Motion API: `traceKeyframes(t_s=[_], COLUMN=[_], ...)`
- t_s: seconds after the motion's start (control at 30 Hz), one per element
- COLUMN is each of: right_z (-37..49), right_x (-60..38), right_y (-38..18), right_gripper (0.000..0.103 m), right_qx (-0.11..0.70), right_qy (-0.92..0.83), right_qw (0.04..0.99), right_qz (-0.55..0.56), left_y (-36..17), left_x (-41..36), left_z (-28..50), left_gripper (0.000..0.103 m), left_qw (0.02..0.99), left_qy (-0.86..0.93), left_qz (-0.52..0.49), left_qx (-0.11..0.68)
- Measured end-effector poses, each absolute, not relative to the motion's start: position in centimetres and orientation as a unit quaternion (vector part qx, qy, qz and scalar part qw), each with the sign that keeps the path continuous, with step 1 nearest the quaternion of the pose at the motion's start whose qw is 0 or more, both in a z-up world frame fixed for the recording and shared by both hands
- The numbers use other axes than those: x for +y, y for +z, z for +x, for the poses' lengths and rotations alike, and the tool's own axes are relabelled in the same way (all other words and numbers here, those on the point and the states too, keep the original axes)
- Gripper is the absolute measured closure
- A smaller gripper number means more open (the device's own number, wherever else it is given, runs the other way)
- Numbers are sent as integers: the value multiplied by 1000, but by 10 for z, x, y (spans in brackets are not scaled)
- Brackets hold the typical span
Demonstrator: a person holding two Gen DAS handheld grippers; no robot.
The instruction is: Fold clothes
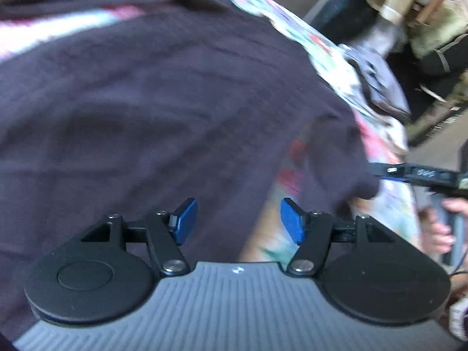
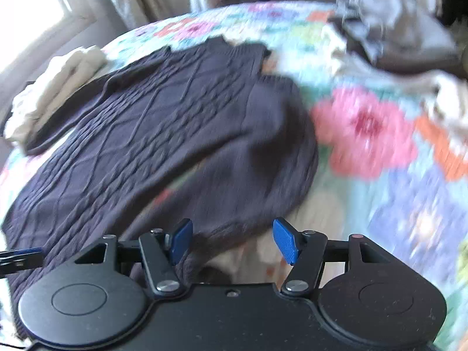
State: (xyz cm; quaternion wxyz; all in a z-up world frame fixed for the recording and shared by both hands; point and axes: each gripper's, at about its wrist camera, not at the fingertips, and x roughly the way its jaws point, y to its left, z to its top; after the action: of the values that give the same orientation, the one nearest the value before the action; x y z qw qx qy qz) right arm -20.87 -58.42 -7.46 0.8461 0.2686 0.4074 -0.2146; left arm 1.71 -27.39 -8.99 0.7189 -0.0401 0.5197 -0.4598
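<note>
floral quilt [image 2: 365, 128], dark sweater [image 2: 163, 128] beyond spread fingers [image 2: 285, 244]

Left gripper [image 1: 238, 222] spread wide, blue pads [image 1: 184, 220] well apart, nothing between them. Right gripper [image 2: 232, 241] likewise parted, pads [image 2: 285, 241] apart and bare. In the left wrist view, a hand [image 1: 441, 228] wrapped around the right gripper's handle.

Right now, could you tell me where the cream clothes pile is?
In the right wrist view, the cream pile sits at the quilt's far left edge, beside the sweater's sleeve.
</note>
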Motion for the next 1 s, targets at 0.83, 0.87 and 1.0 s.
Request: traceKeyframes(t_s=[0.83, 0.87, 1.0], right_z=[-279, -281, -269], right_x=[-511, -504, -493], right_y=[-76, -72, -98], right_gripper=[90, 90, 87], right_qx=[378, 386, 465], right_qy=[50, 46, -36], right_qw=[816, 822, 805], right_qz=[435, 416, 367], left_y=[-85, -84, -108], left_x=[-319, -320, -337], left_z=[-54, -55, -69], left_gripper=[92, 92, 92], left_qw=[605, 613, 652], left_qy=[-555, -551, -500], left_qz=[-146, -129, 11], left_qx=[552, 551, 570])
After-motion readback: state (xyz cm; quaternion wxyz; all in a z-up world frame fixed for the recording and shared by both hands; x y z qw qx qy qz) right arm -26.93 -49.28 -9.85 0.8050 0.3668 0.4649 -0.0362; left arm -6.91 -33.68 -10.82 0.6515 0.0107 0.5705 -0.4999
